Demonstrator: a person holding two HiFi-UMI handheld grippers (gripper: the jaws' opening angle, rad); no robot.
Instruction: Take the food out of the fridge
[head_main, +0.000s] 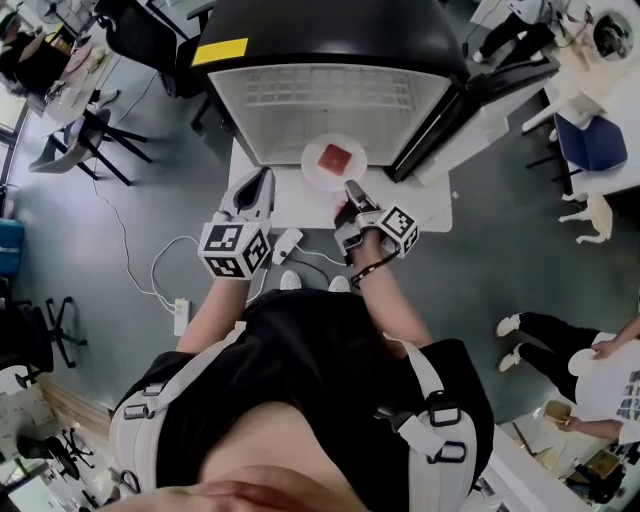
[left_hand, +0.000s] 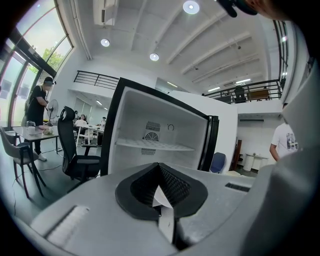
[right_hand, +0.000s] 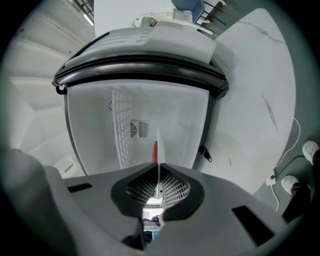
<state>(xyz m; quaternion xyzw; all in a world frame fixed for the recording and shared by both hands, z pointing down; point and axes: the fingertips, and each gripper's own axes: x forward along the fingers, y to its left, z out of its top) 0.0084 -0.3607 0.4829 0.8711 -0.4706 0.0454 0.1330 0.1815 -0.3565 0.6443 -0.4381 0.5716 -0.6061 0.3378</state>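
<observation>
grey floor, black office chair, round ceiling lights (lit), tall windows

My left gripper, jaws together, faces the open fridge w/ its white shelf; black office chair at left.

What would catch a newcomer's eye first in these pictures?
The white plate carrying a red piece of food, pinched at its rim by the right hand-held gripper just in front of the open fridge. Behind it the fridge's wire shelf is bare, its door swung wide open. The left hand-held gripper is shut.
</observation>
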